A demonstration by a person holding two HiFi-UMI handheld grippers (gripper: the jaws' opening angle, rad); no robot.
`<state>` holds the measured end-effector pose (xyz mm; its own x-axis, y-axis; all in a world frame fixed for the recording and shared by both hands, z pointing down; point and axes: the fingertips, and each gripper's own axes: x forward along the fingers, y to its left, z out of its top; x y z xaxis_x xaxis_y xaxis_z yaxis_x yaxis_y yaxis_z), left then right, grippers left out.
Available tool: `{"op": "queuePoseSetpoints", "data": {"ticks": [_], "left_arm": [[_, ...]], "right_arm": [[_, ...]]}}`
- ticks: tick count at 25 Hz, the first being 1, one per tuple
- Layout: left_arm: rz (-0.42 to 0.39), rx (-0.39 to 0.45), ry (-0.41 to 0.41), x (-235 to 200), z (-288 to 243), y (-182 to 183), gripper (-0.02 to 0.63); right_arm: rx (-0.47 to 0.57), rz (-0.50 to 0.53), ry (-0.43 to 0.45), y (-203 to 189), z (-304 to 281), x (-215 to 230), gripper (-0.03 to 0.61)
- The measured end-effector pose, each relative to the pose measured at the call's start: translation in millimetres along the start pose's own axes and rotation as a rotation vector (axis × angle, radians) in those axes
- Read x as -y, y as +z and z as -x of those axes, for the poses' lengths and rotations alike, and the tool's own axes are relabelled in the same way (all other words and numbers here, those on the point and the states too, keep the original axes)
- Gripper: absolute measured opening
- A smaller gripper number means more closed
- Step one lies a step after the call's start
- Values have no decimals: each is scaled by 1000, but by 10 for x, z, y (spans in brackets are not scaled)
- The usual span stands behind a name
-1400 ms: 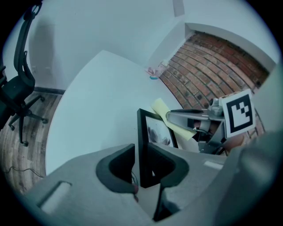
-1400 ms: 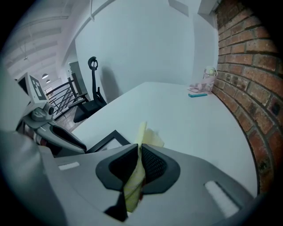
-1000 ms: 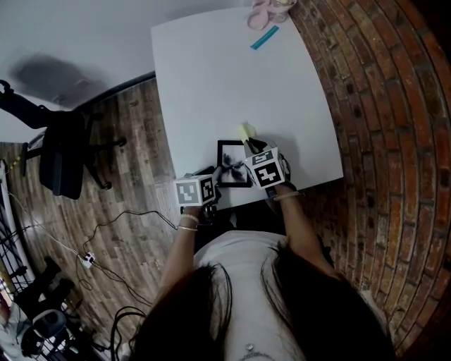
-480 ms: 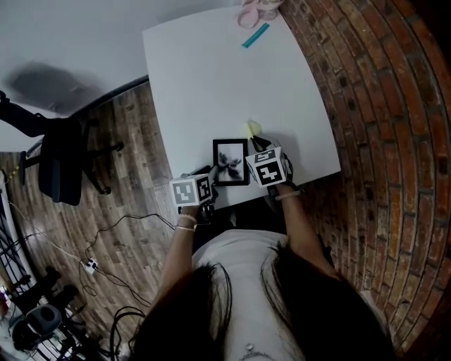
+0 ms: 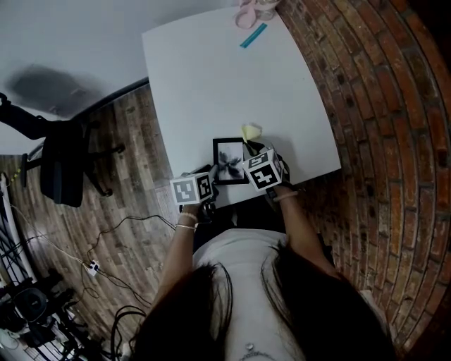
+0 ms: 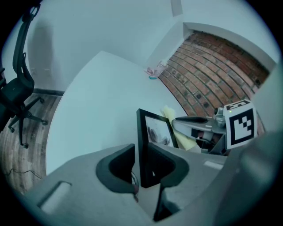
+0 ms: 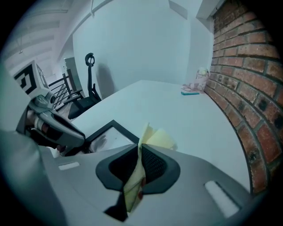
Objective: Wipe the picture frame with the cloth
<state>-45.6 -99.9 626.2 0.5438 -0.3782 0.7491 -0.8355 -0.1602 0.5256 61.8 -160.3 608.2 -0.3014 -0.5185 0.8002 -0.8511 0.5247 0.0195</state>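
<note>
Tabletop (image 5: 211, 77): only a pink item (image 5: 246, 15) and a teal strip (image 5: 254, 35) are seen, far beyond the fingers (image 6: 116, 167); the wipe is judged unobstructed. Picture frame (image 6: 154, 132): pinched by one edge in the left gripper (image 6: 140, 164); it may be twisted loose by wiping pressure. Cloth (image 7: 154, 137): clamped between the right gripper (image 7: 138, 161) fingers, just beside the frame.

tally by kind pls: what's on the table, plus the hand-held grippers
picture frame: 1
yellow cloth: 1
teal strip: 1
pink item: 1
left hand-held gripper, right hand-held gripper: 2
Total: 6
</note>
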Motion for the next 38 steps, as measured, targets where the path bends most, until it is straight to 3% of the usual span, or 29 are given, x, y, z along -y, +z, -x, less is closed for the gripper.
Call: {"op": "queuePoseSetpoints", "data": {"ticks": [38], "left_arm": [[-16, -15, -43, -17, 1, 10, 103]], "right_arm": [[-79, 35, -27, -317, 214, -332, 32]]}}
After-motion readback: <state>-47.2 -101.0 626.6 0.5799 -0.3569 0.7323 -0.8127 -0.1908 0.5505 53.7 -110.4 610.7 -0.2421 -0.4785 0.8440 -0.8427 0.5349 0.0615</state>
